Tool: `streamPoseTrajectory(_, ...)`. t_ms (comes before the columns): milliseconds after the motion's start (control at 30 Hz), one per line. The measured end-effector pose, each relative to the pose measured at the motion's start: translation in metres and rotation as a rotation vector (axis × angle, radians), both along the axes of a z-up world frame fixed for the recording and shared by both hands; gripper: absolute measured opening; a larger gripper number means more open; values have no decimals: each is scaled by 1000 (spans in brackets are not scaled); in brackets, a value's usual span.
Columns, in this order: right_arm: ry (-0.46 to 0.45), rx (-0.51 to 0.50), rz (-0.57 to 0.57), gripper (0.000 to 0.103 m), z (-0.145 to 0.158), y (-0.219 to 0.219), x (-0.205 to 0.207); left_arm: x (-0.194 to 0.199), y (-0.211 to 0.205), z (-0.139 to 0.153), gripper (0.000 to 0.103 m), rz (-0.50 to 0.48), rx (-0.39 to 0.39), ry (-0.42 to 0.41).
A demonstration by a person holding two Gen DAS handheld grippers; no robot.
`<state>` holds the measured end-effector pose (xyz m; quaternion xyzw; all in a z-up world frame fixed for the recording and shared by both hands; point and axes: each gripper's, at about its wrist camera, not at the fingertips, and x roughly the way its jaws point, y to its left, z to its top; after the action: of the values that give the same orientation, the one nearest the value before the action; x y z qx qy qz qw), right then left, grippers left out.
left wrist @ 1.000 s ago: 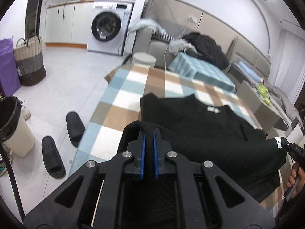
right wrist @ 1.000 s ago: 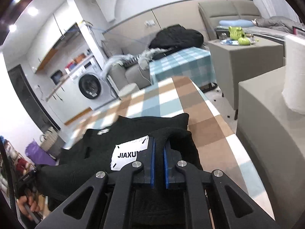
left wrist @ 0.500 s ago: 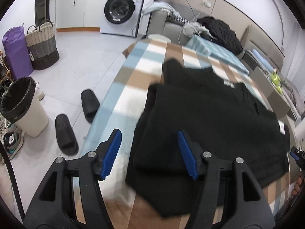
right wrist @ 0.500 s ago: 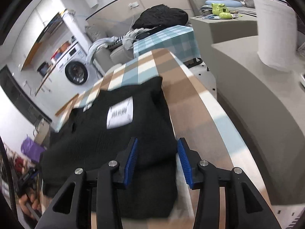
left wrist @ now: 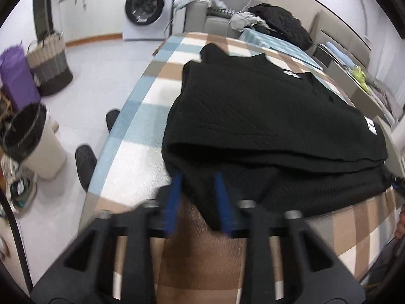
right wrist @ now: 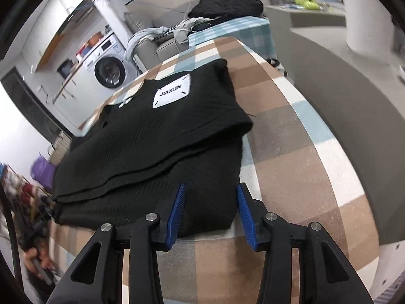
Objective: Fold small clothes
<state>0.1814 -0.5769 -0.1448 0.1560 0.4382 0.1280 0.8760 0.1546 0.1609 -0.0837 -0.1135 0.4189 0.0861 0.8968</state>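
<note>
In the left wrist view, the left gripper (left wrist: 197,177) is seen at lower centre with its blue fingers (left wrist: 173,200) set moderately apart; a near corner of the black sweater (left wrist: 265,116) lies between them, but nothing is pinched. In the right wrist view, the right gripper (right wrist: 209,190) is likewise parted, its blue fingers (right wrist: 177,212) straddling the near edge of the black sweater (right wrist: 162,136) without gripping it.

A second ago both grippers were clamped on the fabric; half a second ago they had been released and spread wide. Since then the left fingers have been narrowed and brought down to the hem, and the right gripper has been carried closer to the near edge.

The sweater is laid folded on the checked tablecloth (left wrist: 141,116), its upper layer doubled over the lower one, with the white JIAXUN label (right wrist: 172,93) facing up.

Farther out in the left view, a washing machine (left wrist: 146,7) is seen at upper centre, a woven basket (left wrist: 50,68) and a purple bag (left wrist: 17,81) at left, a lined bin (left wrist: 35,139) below them, and black slippers (left wrist: 84,162) on the floor beside the table. A dark pile of clothes (left wrist: 281,25) is heaped at upper right. The far hem is partly hidden by the fold.
</note>
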Motion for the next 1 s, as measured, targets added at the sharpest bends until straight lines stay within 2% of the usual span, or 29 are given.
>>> streamPoseTrajectory(33, -11, -19, 10, 36, 0, 4, -2, 0, 0, 1, 6, 10, 14, -4)
streamPoseTrajectory(100, -32, -66, 18, 22, 0, 7, -3, 0, 5, 2, 5, 16, -10, -7)
streamPoseTrajectory(200, -45, -88, 16, 15, 0, 6, -4, -2, 9, 3, 4, 19, -14, -5)
streamPoseTrajectory(333, -44, -100, 26, 13, -1, 3, -10, -10, 7, 3, 4, 11, 14, 6)
streamPoseTrajectory(467, -32, -103, 33, 13, 0, 0, -9, -17, 8, 5, 4, 7, 7, 12)
streamPoseTrajectory(567, -34, -92, 27, 18, 2, -3, -8, -20, 9, 5, 4, 6, -6, 5)
streamPoseTrajectory(700, -68, -13, -25, 40, 11, -14, -7, -18, 13, 10, 6, 5, -30, 7)
streamPoseTrajectory(733, -84, 3, -41, 41, 15, -18, -6, -20, 13, 11, 7, 8, -31, 3)
streamPoseTrajectory(833, -94, 55, -41, 41, 23, -22, -2, -24, 16, 22, 17, 17, -41, -27)
streamPoseTrajectory(900, -90, 77, -27, 42, 25, -19, -1, -28, 17, 29, 38, 31, -58, -53)
streamPoseTrajectory(967, -80, 89, -18, 43, 24, -14, 1, -30, 18, 34, 50, 41, -69, -75)
streamPoseTrajectory(1000, -78, 88, -21, 49, 24, -12, 2, -30, 19, 37, 50, 43, -88, -88)
